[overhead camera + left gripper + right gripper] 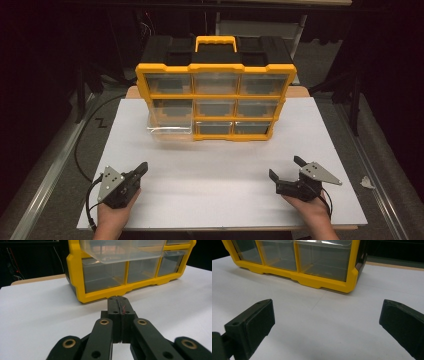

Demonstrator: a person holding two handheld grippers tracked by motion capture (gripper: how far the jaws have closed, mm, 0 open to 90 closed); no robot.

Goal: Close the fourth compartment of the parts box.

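A yellow and black organiser (216,100) with clear drawers stands upright at the far middle of the white board (220,200). One clear drawer (170,131) at its lower left is pulled partway out, and in the left gripper view this drawer (120,251) juts out above the bottom row. My left gripper (144,167) rests near the front left of the board, well short of the organiser. Its jaws (119,302) are pressed together with nothing between them. My right gripper (285,167) sits at the front right, open and empty (327,315), pointing at the organiser's bottom row (324,283).
The organiser has a yellow carry handle (215,42) on top. Bare white board lies between the grippers and the organiser. A cable (82,145) runs along the floor at the left, and a metal rail (45,170) borders the table there.
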